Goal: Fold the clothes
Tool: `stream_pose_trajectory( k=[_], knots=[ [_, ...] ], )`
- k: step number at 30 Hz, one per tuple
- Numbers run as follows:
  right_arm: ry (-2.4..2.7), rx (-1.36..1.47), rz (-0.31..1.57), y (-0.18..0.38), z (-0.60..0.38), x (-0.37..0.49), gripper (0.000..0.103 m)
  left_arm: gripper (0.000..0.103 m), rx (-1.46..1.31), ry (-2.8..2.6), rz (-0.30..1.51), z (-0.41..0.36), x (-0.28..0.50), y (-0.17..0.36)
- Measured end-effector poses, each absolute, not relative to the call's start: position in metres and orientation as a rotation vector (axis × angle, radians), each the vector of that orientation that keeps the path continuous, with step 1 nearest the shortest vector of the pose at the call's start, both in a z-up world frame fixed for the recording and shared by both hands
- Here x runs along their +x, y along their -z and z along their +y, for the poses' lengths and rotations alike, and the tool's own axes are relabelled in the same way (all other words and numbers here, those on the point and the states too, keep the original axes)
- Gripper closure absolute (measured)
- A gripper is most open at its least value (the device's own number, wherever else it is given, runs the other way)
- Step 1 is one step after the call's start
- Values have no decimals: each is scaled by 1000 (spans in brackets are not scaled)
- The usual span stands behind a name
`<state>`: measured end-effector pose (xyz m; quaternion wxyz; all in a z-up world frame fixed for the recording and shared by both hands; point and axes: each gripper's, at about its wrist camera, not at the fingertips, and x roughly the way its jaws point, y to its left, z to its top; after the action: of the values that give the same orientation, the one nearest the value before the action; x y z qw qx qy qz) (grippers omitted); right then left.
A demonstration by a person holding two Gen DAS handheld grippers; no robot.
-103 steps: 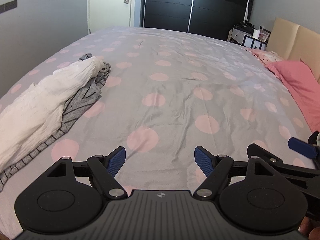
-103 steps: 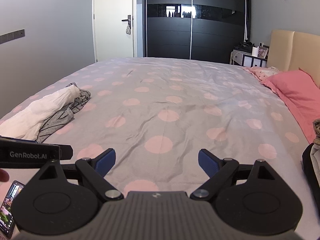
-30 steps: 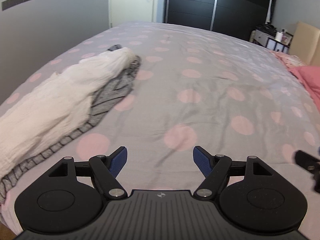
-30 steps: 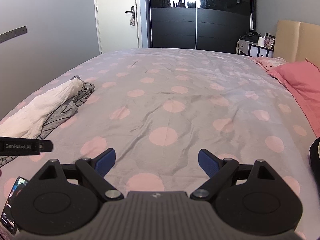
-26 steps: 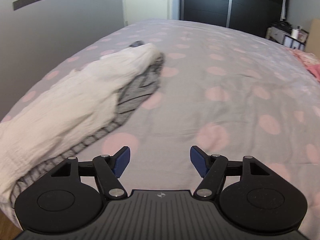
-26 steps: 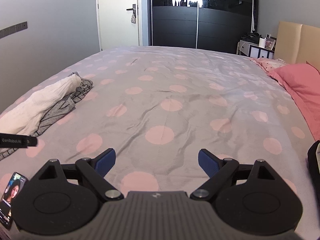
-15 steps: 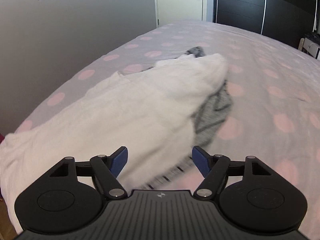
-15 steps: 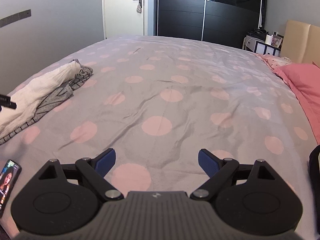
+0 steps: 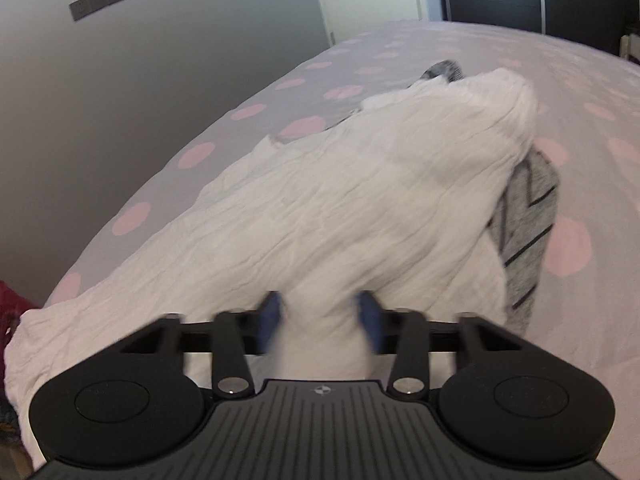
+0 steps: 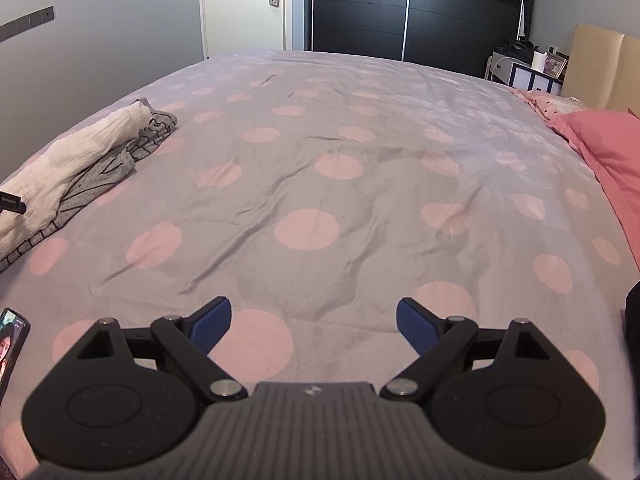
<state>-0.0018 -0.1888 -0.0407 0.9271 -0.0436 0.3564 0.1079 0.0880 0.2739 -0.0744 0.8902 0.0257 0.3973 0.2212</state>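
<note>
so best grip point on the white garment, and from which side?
Pinch the near bunched edge of the white garment, coming from the bed's near side, angled down. It lies crumpled over the striped grey garment, so a shallow pinch likely lifts only white. The left gripper is closing there, white cloth between its blurred jaws.

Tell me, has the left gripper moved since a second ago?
Yes. The left gripper has swung away from the bare spotted bedspread onto the white garment, whose cloth now sits between its closing jaws.
</note>
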Motion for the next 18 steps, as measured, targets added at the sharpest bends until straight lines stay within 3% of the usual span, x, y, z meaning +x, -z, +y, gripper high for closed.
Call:
stream_pose_trajectory(
  k=[1, 3, 12, 14, 16, 18],
  knots=[
    [-225, -89, 731, 41, -189, -3, 12, 98, 62, -458, 812, 272, 87, 72],
    [-231, -88, 732, 40, -189, -4, 12, 101, 42, -455, 785, 273, 85, 64],
    [-246, -66, 705, 29, -188, -10, 12, 102, 61, -445, 729, 270, 77, 31],
    [-246, -65, 706, 29, -188, -11, 12, 89, 94, -420, 729, 267, 74, 27],
    [-245, -60, 710, 28, -189, -11, 12, 33, 132, -375, 744, 262, 69, 30],
    [-245, -57, 717, 29, -189, -11, 12, 32, 211, -355, 736, 254, 63, 37]
  ],
)
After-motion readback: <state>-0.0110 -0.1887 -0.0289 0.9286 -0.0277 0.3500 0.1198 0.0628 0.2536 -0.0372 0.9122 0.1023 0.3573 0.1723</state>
